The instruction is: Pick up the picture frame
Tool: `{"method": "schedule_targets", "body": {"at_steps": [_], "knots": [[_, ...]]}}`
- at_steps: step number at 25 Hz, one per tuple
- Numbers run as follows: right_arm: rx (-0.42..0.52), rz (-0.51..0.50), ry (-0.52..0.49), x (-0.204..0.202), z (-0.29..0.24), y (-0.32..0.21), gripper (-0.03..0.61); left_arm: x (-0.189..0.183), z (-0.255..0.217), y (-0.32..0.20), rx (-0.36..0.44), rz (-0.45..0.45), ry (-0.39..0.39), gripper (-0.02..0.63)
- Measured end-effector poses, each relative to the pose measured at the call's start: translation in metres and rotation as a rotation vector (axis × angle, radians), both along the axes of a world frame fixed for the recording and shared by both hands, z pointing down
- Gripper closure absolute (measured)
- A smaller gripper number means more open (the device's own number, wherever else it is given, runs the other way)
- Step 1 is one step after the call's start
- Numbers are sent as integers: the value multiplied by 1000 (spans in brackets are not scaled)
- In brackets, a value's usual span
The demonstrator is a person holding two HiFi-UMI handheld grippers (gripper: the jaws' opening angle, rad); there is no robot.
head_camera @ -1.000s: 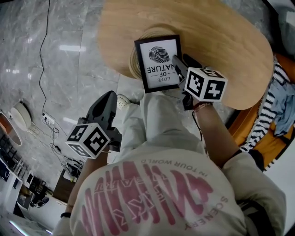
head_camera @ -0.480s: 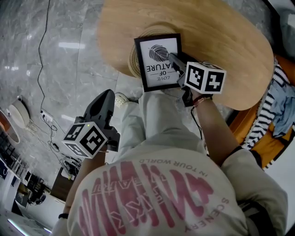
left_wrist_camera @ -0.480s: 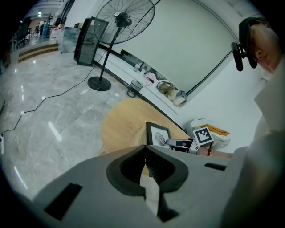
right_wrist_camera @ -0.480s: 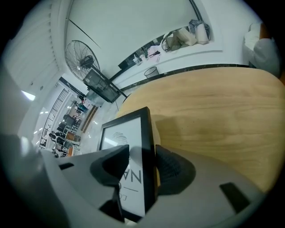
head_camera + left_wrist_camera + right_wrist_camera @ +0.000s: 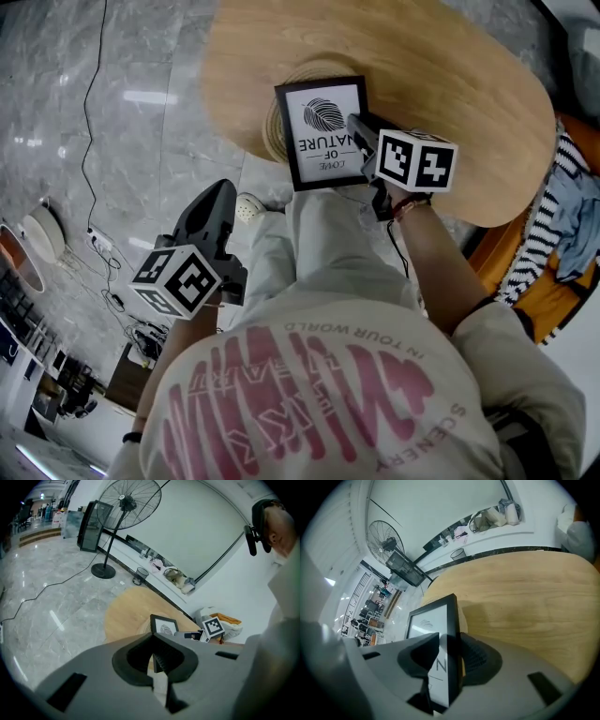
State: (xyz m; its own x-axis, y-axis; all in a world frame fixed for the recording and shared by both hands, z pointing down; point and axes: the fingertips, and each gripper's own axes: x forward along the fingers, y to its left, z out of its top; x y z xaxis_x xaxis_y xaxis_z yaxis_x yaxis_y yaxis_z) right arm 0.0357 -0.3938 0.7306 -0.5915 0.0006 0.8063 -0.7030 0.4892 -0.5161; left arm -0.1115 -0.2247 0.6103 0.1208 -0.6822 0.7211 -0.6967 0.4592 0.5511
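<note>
Now pinches the right side of the picture frame [image 5: 323,127] with the right gripper [image 5: 356,122], having just drawn the jaws in onto it: one pad on the glass, the other behind the black rim. Looks like a grip ready for lifting. Finds the frame standing on a round mat [image 5: 274,122], close to the table [image 5: 450,66] edge nearest the body. Leaves bare wood beyond and to the right for moving. Holds the left gripper [image 5: 217,197] pressed together, empty, over the floor [image 5: 141,141], well apart.
</note>
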Motion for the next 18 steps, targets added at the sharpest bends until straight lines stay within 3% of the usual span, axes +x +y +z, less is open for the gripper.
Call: {"method": "schedule_targets", "body": {"at_steps": [12, 18], "knots": [[-20, 4, 78, 6, -14, 0, 454, 2, -31, -17, 57, -20, -41, 611], [-50, 18, 56, 8, -24, 2, 477, 6, -48, -25, 84, -42, -68, 611]]}}
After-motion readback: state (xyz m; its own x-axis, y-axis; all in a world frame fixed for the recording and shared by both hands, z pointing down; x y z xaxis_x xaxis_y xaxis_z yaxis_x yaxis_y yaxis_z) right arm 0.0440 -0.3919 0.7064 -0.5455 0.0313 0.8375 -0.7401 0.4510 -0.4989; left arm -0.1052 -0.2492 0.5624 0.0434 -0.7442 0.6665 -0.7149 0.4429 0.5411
